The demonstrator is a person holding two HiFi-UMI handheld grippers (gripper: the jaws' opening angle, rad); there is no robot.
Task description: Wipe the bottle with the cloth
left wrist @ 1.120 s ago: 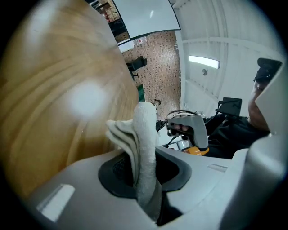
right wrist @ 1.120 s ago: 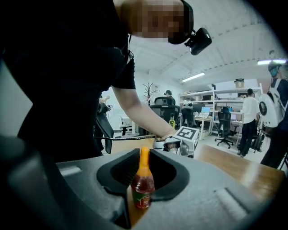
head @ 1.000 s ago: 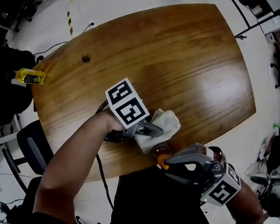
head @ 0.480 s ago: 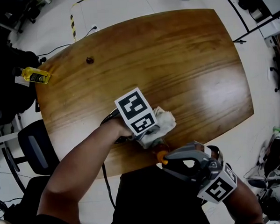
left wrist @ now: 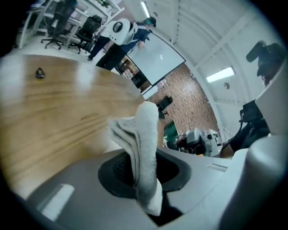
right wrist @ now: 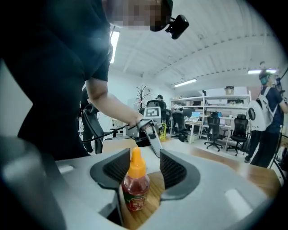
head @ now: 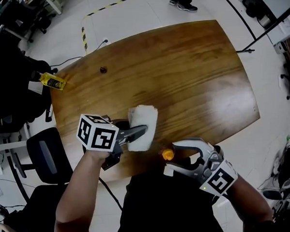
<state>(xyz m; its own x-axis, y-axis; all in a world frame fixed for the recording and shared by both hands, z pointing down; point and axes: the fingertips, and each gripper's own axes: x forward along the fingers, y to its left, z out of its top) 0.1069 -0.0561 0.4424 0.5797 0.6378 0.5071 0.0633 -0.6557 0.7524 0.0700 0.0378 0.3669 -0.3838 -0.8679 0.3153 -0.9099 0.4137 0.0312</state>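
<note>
Wooden tabletop (head: 182,77), office behind. Left tongs (head: 137,132) pinch the folded cloth (head: 144,119), held off to the bottle's left. Right tongs (right wrist: 140,168) are opening around the upright bottle (right wrist: 135,188) at the tabletop's near edge, pads not touching it; probably letting it stand free.

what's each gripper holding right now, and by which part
Left gripper: shut on the folded white cloth, pinched near one end. Right gripper: jaws opening, holding nothing; the bottle stands between them on the table.
</note>
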